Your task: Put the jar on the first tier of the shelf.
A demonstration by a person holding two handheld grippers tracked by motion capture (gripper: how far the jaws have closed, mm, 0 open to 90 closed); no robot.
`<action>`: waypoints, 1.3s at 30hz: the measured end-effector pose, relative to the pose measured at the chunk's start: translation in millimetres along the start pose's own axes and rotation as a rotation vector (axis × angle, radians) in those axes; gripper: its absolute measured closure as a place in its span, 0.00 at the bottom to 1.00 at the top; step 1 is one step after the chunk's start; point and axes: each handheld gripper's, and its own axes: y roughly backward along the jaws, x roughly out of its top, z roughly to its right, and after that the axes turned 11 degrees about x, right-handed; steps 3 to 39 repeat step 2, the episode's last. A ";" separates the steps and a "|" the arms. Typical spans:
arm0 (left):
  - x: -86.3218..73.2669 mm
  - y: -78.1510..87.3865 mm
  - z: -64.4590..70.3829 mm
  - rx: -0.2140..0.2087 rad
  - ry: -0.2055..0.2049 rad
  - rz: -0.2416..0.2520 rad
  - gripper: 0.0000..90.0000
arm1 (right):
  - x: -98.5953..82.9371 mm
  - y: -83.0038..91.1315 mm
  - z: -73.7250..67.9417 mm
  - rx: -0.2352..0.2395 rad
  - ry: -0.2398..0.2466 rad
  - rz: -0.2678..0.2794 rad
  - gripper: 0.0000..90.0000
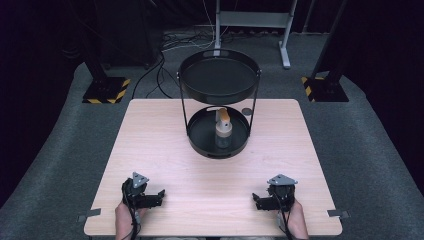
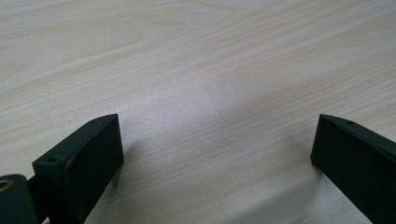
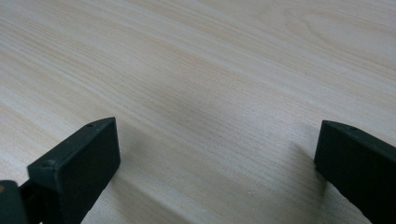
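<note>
Two grippers at near table edge: left gripper (image 1: 159, 194) and right gripper (image 1: 257, 198), each resting low on wooden table (image 1: 160, 150), tips turned inward toward each other, jaws spread wide, nothing between them but bare wood. Farther back, centre: one two-tier black stand (image 1: 218, 75). Lower tray (image 1: 197, 135) with one bottle (image 1: 223, 131), orange-tipped pump on top. Upper tray bare.

A clear pump bottle (image 1: 223, 131), tan-capped, apparently upright, stands in the rack's lower black tray (image 1: 197, 135).
</note>
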 end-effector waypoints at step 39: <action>0.0 -0.1 0.0 0.000 0.001 0.001 0.02 | 0.0 0.0 0.0 0.000 0.000 0.000 0.00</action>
